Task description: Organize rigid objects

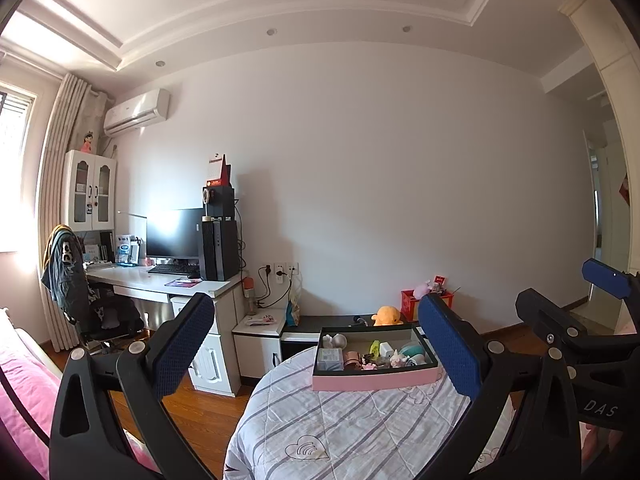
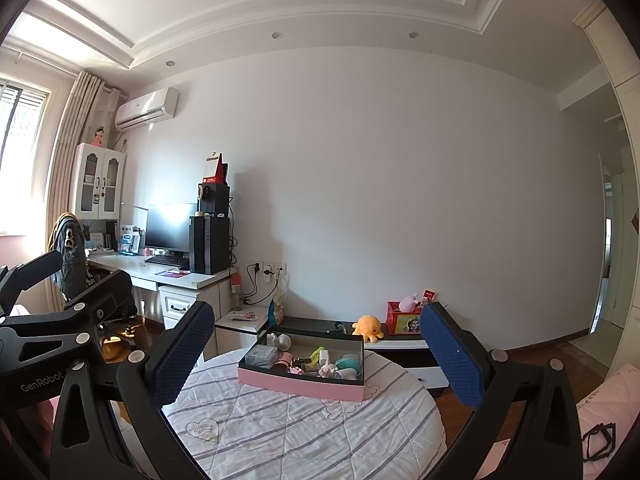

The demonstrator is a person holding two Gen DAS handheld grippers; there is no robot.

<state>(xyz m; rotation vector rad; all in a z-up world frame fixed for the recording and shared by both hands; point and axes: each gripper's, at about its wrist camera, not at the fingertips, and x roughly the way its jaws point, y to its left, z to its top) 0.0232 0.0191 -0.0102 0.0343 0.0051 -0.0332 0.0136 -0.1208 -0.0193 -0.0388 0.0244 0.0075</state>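
Note:
A pink-sided box (image 1: 372, 380) (image 2: 300, 386) with a dark inner wall sits on a round table under a striped quilted cloth (image 1: 340, 432) (image 2: 304, 428). It holds several small objects: a clear plastic case (image 1: 330, 358) (image 2: 261, 355), a grey figurine (image 1: 335, 340) (image 2: 280, 341), a teal item (image 1: 412, 351) (image 2: 347, 361) and small toys. My left gripper (image 1: 316, 348) is open and empty, held above the table's near side. My right gripper (image 2: 316, 356) is open and empty, also short of the box.
A low dark cabinet behind the table carries an orange plush (image 1: 386, 316) (image 2: 368, 328) and a red box (image 1: 412, 304) (image 2: 402, 320). A white desk (image 1: 160, 284) with monitor, computer tower and chair stands at left. Wood floor (image 1: 200, 412) and a pink bed flank the table.

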